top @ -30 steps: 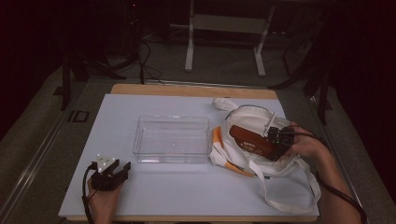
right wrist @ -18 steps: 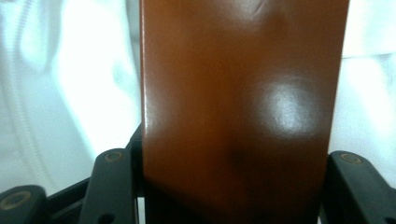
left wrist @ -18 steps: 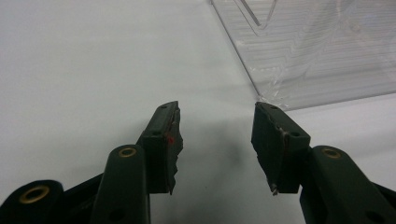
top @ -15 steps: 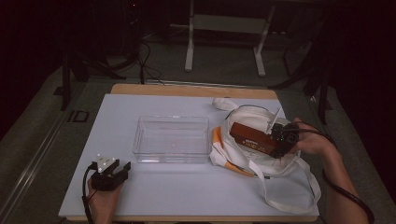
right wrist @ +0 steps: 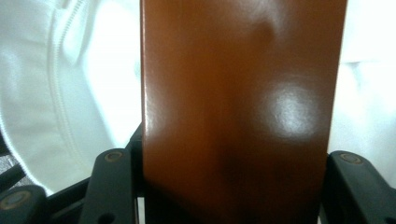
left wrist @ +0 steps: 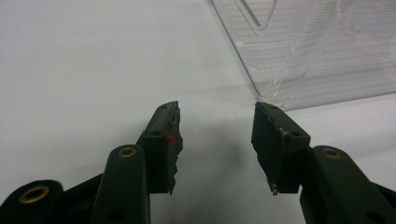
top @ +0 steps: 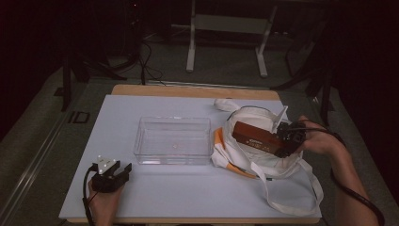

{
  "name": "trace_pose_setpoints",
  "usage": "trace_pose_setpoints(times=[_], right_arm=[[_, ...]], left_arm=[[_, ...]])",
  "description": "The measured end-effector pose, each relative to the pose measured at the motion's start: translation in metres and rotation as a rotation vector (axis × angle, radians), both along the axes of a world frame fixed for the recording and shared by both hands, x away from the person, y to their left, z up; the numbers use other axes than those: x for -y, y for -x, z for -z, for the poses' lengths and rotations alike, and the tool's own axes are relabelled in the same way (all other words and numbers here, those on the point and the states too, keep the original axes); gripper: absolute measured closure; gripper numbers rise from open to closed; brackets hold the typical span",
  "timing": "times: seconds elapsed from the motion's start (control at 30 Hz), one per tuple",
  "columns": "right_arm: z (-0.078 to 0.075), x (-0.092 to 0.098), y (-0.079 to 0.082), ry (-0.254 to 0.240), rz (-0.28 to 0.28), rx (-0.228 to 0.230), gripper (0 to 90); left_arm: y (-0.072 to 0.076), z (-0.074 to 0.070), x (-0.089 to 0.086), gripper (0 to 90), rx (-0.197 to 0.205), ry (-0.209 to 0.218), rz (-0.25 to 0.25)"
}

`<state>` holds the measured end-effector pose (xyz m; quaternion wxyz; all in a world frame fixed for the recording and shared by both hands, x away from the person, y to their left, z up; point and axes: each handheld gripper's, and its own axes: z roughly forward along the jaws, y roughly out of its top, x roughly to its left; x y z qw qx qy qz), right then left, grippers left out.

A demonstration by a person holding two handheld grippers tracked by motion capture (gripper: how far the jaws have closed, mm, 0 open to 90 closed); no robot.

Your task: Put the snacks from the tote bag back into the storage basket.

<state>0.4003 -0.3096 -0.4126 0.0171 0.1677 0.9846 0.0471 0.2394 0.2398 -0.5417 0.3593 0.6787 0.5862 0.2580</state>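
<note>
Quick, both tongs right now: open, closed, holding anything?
Left tongs: open, empty, near the clear bin.
Right tongs: closed on the brown box, over the white bag.

The high view is dim and grainy: the room behind lies nearly black, and only the pale worktop (top: 188, 197) catches light from above. In the left gripper view the worktop is bright and even, with a soft shadow between the sharp jaws. In the right gripper view the brown box (right wrist: 243, 107) is blurred, with a soft glare patch.
</note>
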Motion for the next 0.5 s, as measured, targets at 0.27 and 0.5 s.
trace_pose_setpoints(times=[0.27,0.5], right_arm=[[-0.012,0.002,0.003,-0.013,-0.005,0.016,43.3],[-0.024,0.001,0.005,-0.027,-0.014,0.025,43.3]], left_arm=[[0.0,0.0,0.0,52.1,0.0,0.0,0.0],[0.0,0.0,0.0,52.1,0.0,0.0,0.0]])
